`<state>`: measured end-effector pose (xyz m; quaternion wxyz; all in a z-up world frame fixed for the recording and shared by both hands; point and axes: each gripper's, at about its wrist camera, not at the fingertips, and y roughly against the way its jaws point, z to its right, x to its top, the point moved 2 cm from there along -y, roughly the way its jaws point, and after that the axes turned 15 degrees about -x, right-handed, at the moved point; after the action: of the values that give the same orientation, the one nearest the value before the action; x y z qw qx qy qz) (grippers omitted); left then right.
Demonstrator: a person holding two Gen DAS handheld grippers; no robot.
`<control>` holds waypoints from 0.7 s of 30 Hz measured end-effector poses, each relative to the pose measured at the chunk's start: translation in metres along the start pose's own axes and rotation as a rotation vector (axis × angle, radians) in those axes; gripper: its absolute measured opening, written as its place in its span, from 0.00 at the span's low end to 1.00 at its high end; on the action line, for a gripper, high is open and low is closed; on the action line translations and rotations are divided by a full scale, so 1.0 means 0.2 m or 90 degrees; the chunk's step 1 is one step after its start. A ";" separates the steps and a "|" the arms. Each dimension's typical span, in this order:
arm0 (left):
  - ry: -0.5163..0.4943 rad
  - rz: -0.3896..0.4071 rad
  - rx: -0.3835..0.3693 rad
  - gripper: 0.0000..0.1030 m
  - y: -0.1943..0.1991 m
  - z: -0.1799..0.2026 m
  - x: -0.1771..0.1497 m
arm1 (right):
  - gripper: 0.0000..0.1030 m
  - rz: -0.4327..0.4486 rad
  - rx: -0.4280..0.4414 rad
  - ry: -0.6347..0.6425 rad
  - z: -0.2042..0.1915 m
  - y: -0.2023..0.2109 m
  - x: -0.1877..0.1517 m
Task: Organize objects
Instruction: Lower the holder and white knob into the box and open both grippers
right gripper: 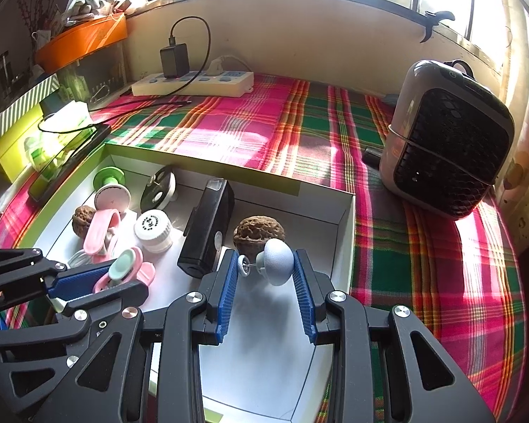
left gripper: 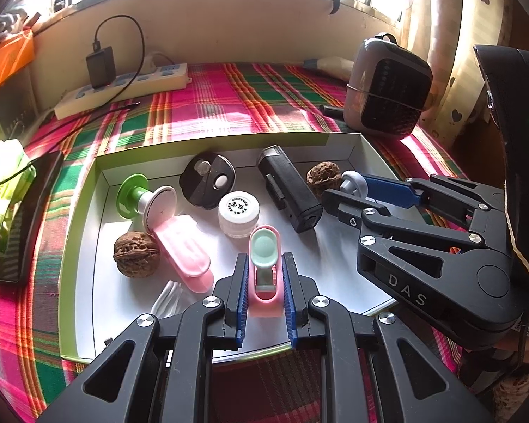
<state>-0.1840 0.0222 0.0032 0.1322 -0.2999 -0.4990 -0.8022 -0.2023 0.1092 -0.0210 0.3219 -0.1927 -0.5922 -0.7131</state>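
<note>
- Gripping a pink clip, the left gripper has its blue pads pressed on the clip's two sides; the jaws stand only a little apart, as wide as the clip.
- The clip carries a mint-green oval pad at its far end and hangs over the near part of the box, a shallow white tray with green outer walls.
- The right gripper holds a grey knob with a thin pin and a small disc at its end; the knob sits crosswise between the blue pads, which touch it on either side, jaws partly closed.
- That knob is over the box's right end, just in front of a walnut.
- Inside the box lie a black case, a white cap, a black disc, a green-and-white spool, a second pink clip and another walnut at the left.
- A white cable lies in the near left of the box, beside the held clip.
- The box rests on a plaid cloth.
- On the cloth, well apart from the box, stand a grey fan at the right and a power strip with a black charger at the back.
- A dark phone lies just left of the box.
</note>
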 end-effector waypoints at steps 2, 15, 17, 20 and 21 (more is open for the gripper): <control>0.000 0.000 0.000 0.15 0.00 0.00 0.00 | 0.33 0.000 0.002 0.003 0.00 0.00 0.00; 0.003 0.000 0.000 0.15 -0.01 -0.01 0.00 | 0.33 -0.009 0.008 0.015 -0.04 -0.01 -0.02; 0.004 -0.001 0.002 0.15 -0.01 -0.01 0.00 | 0.33 -0.008 0.005 0.016 -0.04 -0.01 -0.02; 0.005 -0.001 0.005 0.15 -0.02 -0.02 0.00 | 0.33 -0.007 0.003 0.020 -0.04 -0.01 -0.02; 0.004 -0.001 0.005 0.15 -0.02 -0.02 0.00 | 0.32 -0.006 0.002 0.020 -0.04 -0.02 -0.02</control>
<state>-0.1880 0.0216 -0.0005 0.1345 -0.2966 -0.5021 -0.8011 -0.2014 0.1020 -0.0274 0.3282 -0.1780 -0.5891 -0.7166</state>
